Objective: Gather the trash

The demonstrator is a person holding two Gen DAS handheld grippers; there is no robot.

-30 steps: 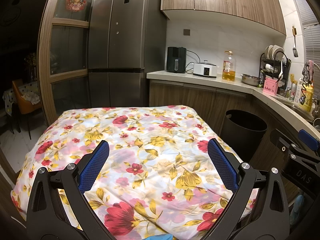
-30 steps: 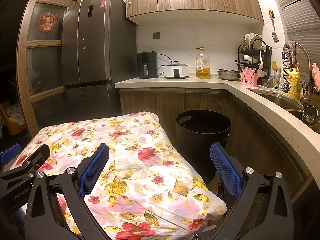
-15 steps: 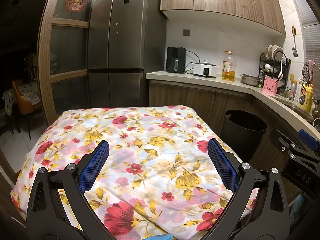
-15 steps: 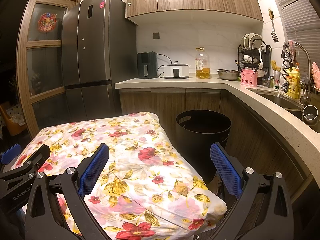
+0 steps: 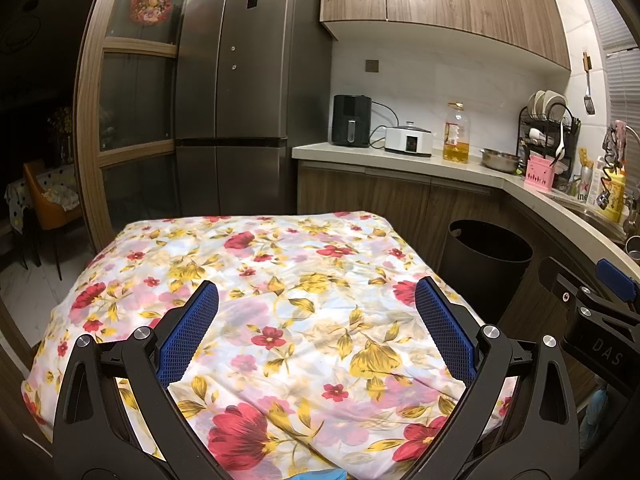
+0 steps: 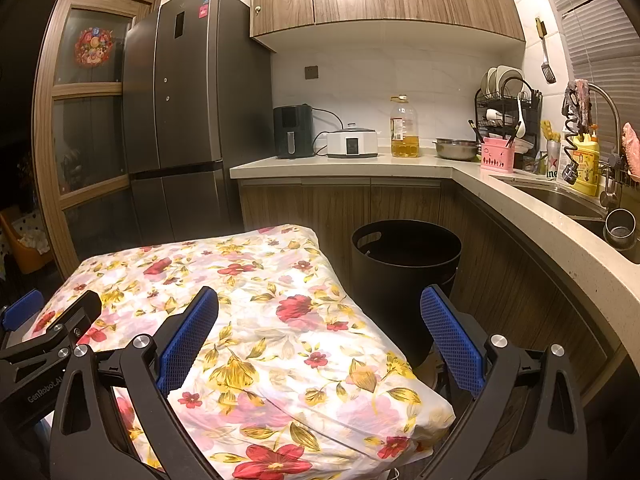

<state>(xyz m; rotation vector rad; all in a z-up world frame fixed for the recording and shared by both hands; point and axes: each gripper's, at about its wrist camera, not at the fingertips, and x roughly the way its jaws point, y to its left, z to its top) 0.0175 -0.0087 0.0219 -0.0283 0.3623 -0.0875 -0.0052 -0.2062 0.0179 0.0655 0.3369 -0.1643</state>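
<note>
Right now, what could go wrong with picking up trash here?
No trash shows on the flowery cloth, so both open grippers, left and right, might pinch the loose fabric and drag it. The black bin stands in a tight gap beside the cabinets; a reach there could bump them.

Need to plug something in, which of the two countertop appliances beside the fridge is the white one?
The low white cooker, right of the tall black air fryer and left of the oil bottle.
</note>
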